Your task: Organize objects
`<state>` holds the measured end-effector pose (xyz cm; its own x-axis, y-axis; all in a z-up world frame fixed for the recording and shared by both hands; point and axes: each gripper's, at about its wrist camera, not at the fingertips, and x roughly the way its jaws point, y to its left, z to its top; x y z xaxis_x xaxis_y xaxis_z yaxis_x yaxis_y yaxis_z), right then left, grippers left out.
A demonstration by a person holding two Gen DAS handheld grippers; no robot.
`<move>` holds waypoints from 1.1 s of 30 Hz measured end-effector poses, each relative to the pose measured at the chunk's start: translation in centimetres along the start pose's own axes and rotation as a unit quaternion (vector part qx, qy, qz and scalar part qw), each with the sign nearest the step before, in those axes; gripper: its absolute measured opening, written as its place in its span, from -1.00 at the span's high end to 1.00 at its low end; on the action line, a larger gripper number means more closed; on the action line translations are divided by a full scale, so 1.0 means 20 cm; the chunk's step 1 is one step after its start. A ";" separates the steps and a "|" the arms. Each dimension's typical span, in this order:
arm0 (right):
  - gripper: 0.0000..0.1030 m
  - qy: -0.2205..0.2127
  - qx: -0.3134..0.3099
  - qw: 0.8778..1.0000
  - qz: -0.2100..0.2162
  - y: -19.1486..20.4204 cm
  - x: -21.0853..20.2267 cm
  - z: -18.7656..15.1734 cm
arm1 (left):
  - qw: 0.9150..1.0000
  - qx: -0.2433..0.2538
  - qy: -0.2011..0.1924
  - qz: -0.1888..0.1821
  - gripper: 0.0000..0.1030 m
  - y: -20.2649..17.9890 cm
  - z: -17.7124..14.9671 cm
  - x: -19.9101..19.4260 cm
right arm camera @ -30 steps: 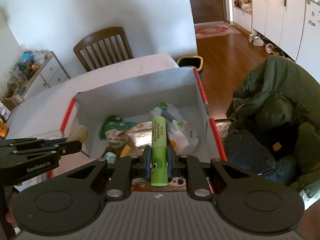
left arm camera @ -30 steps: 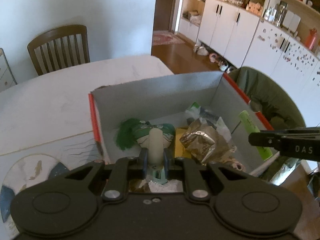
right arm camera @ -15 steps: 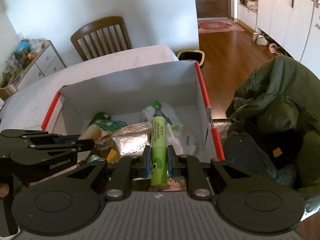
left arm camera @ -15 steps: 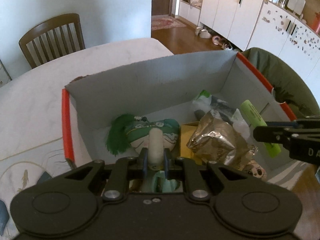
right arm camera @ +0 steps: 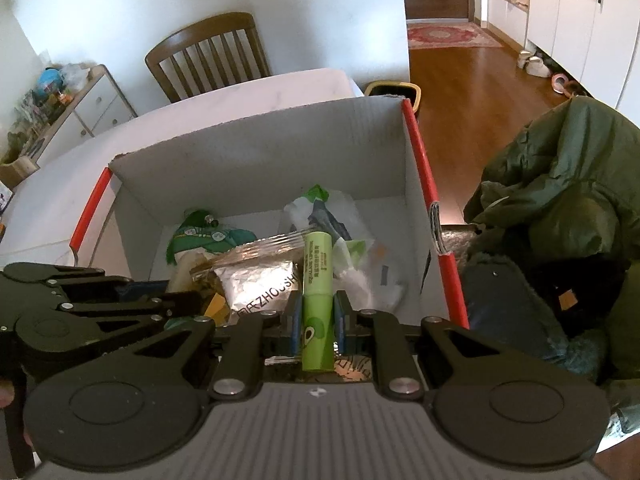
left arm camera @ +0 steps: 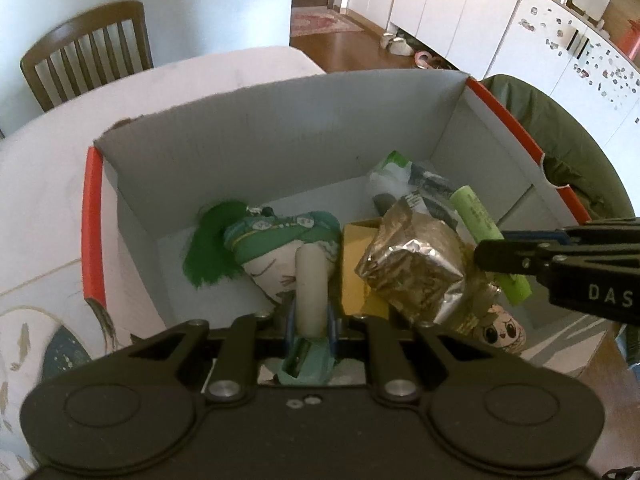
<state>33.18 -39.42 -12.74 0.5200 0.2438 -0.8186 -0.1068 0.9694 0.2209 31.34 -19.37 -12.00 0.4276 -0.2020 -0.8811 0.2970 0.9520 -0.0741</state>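
A grey cardboard box (left arm camera: 280, 128) (right arm camera: 260, 160) with red edges stands on the white table. Inside lie a green-haired doll (left arm camera: 256, 240), a silver foil packet (left arm camera: 416, 264) (right arm camera: 260, 280), a yellow box (left arm camera: 354, 256) and a white-green pouch (right arm camera: 320, 216). My left gripper (left arm camera: 310, 316) is shut on a cream cylinder (left arm camera: 310, 284), held over the box's near left part. My right gripper (right arm camera: 316, 316) is shut on a green tube (right arm camera: 316, 292) (left arm camera: 486, 240) over the box's right part. Each gripper shows at the side of the other's view.
A wooden chair (right arm camera: 208, 56) stands beyond the table. A dark green jacket (right arm camera: 560, 208) is piled to the right of the box. White cabinets (left arm camera: 460, 12) line the far wall. A patterned mat (left arm camera: 36, 344) lies on the table at left.
Both grippers have moved forward and down over the box with their objects still held. The box now fills more of both views.
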 end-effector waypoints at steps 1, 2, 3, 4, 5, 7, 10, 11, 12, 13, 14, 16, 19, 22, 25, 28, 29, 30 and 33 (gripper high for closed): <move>0.69 0.000 0.000 1.000 0.002 0.00 0.00 0.00 | 1.000 -0.003 0.004 0.000 0.73 0.00 0.00 0.01; 0.69 0.000 0.000 1.000 0.003 0.00 0.00 0.00 | 1.000 -0.005 0.010 -0.002 0.70 0.01 0.01 0.02; 0.69 0.000 0.001 1.000 0.004 0.00 0.00 0.00 | 1.000 -0.007 0.018 -0.004 0.67 0.01 0.01 0.02; 0.69 -0.001 0.001 1.000 0.005 -0.01 0.00 0.00 | 1.000 -0.008 0.024 -0.003 0.66 0.01 0.01 0.03; 0.69 -0.001 0.003 1.000 0.007 -0.01 0.00 0.00 | 1.000 -0.007 0.026 -0.002 0.63 0.01 0.01 0.03; 0.68 -0.004 0.002 1.000 0.009 -0.01 -0.01 0.00 | 1.000 -0.004 0.028 0.004 0.58 0.00 0.01 0.03; 0.68 -0.005 -0.001 1.000 0.006 -0.01 -0.02 0.00 | 0.999 -0.006 0.031 0.007 0.51 0.00 0.01 0.03; 0.67 -0.006 -0.001 1.000 0.006 -0.02 -0.03 0.00 | 0.999 -0.007 0.030 0.009 0.48 0.00 0.01 0.03; 0.67 -0.006 0.000 1.000 0.006 -0.02 -0.03 0.00 | 1.000 -0.006 0.029 0.010 0.46 0.00 0.01 0.02; 0.67 -0.008 -0.001 1.000 0.005 -0.02 -0.04 0.00 | 1.000 -0.005 0.028 0.011 0.42 0.00 0.01 0.02; 0.67 -0.009 -0.001 1.000 0.005 -0.02 -0.05 -0.01 | 1.000 -0.003 0.024 0.010 0.40 0.00 0.01 0.01; 0.66 -0.013 0.000 1.000 0.004 -0.02 -0.08 -0.01 | 1.000 -0.002 0.021 0.006 0.36 -0.01 0.00 -0.01; 0.64 -0.018 0.002 1.000 0.006 -0.02 -0.13 -0.03 | 1.000 -0.003 0.008 0.000 0.25 -0.01 0.00 -0.06; 0.60 -0.028 0.004 1.000 0.009 -0.01 -0.19 -0.05 | 1.000 0.001 -0.011 -0.006 0.07 -0.03 -0.01 -0.13; 0.59 -0.039 0.002 0.999 0.012 0.01 -0.26 -0.07 | 0.999 0.004 -0.032 -0.012 -0.02 -0.03 -0.03 -0.21; 0.59 -0.049 0.004 0.999 0.013 0.05 -0.33 -0.10 | 0.999 0.005 -0.048 -0.018 -0.08 -0.02 -0.05 -0.29; 0.58 -0.053 0.003 0.998 0.012 0.06 -0.35 -0.11 | 0.998 0.004 -0.054 -0.020 -0.11 -0.02 -0.06 -0.33; 0.58 -0.058 0.001 0.998 0.012 0.08 -0.38 -0.12 | 0.998 0.004 -0.060 -0.023 -0.14 -0.01 -0.06 -0.35; 0.57 -0.071 -0.001 0.997 0.014 0.13 -0.45 -0.15 | 0.996 0.007 -0.080 -0.028 -0.22 0.00 -0.09 -0.44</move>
<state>25.64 -39.10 -6.33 0.6320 0.2639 -0.7286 -0.1246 0.9626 0.2405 25.96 -17.14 -5.13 0.5399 -0.2899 -0.7903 0.3357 0.9351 -0.1137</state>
